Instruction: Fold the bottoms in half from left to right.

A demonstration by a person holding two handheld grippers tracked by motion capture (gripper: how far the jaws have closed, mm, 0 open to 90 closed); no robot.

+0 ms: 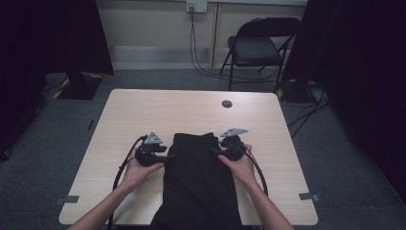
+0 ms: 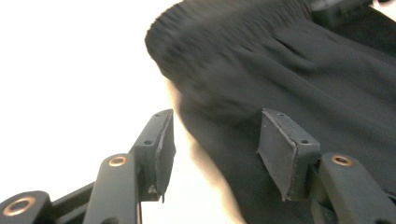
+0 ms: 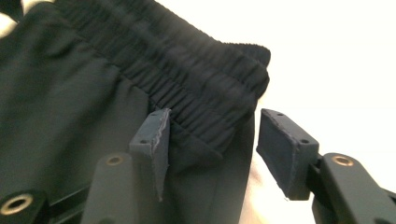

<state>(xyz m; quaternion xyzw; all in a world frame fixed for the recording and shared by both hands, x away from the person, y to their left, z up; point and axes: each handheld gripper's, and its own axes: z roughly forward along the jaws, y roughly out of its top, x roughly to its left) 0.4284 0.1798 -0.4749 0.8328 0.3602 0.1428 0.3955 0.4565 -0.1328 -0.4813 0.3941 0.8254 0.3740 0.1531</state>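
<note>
Dark curtains are hanging down both sides of this room, a folding chair [image 1: 258, 45] is standing at the back wall, and a pale wooden table [image 1: 143, 112] is sitting in the middle of the grey floor. Black trousers [image 1: 201, 182] are lying on it, and they are the thing being worked on. Their long axis is running from the person's edge of the table straight away towards the far side, with the elastic waistband [image 3: 205, 88] at the far end and the legs spilling off the near edge.

That axis is what the next move is going to hang on, as I judge it: the two hands are sitting on opposite sides of the cloth, just short of the waistband, so each is equally near its own corner and neither has to cross over. The left gripper [image 1: 163, 158] is pointing inwards at the left edge of the fabric; the right gripper [image 1: 216, 151] is pointing inwards at the right edge.

Both pairs of jaws are standing apart. In the left gripper view the cloth is lying between and beyond the pads [image 2: 280, 149] without being pinched. In the right gripper view the waistband corner is sitting between the pads, loose, with one pad [image 3: 154, 135] just at the fabric but nothing clamped.
</note>
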